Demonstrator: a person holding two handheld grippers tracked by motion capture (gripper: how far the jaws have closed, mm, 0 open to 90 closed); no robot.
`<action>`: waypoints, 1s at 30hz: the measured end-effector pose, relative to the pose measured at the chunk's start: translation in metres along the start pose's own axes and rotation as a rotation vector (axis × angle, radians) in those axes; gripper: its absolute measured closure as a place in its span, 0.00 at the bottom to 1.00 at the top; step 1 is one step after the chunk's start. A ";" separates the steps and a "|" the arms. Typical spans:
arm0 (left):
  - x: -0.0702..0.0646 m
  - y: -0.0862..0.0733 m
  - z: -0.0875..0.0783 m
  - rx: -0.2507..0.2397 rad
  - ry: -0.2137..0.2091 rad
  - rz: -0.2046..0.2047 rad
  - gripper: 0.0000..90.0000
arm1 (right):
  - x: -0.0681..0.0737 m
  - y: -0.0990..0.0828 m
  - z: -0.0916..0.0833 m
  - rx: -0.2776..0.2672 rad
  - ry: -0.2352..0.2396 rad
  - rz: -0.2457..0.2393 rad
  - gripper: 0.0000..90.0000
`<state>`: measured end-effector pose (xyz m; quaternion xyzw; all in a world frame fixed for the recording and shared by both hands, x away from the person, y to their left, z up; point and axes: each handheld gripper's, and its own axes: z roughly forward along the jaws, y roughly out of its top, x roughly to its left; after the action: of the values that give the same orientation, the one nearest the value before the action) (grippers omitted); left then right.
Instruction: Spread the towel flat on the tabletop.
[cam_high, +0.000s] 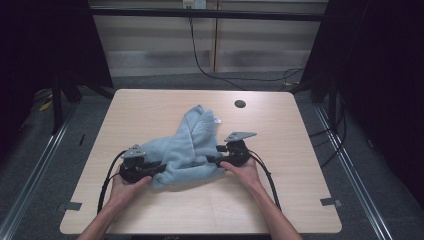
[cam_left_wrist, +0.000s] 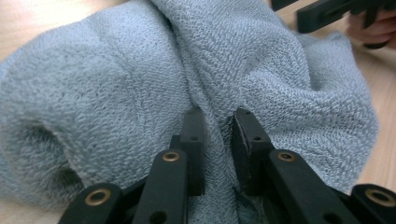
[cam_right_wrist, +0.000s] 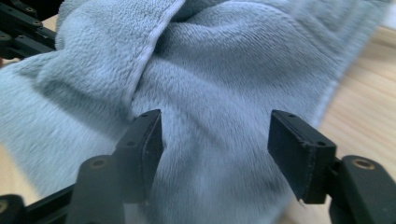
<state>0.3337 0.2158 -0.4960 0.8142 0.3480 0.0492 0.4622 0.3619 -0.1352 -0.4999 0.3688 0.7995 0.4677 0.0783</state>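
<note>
Clearly soft work: a light blue towel (cam_high: 187, 150) lies crumpled near the middle of the table (cam_high: 150, 215), bunched into thick folds.
Handling: my judgement is light, limp and plush; it will sag and drape rather than keep a shape, and it is neither fragile nor slippery.
Where to grip: a hemmed edge or a raised fold gives the surest bite; flat pile offers little to pinch.
Left gripper (cam_left_wrist: 218, 128): at the towel's near left end, jaws drawn in on a ridge of cloth that rises between the pads, so it is pinching the towel.
Right gripper (cam_right_wrist: 215, 140): at the towel's right side, jaws spread wide over the pile, pads not pressing anything.
High view: the towel's whole outline, a small white tag (cam_high: 217, 120) at its far right edge, a dark round hole (cam_high: 240, 104) in the table beyond the towel, and both hands.
Left gripper view: the pinched ridge close up, plus the looped weave.
Right gripper view: the pale hem (cam_right_wrist: 154, 42) crossing the folds, and the gap between its pads.
</note>
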 end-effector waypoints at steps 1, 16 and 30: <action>0.001 0.000 0.000 -0.005 -0.007 -0.009 0.84 | 0.000 0.001 0.006 0.004 0.018 0.005 0.40; -0.012 -0.001 -0.012 -0.030 -0.037 0.021 0.87 | 0.022 0.000 -0.005 0.068 0.021 -0.041 0.91; -0.070 -0.008 -0.025 -0.010 -0.178 0.109 0.91 | 0.039 -0.059 -0.094 0.094 -0.016 -0.003 0.85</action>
<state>0.2669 0.1937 -0.4718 0.8308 0.2606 0.0035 0.4918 0.2594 -0.1912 -0.4875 0.3748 0.8205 0.4263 0.0679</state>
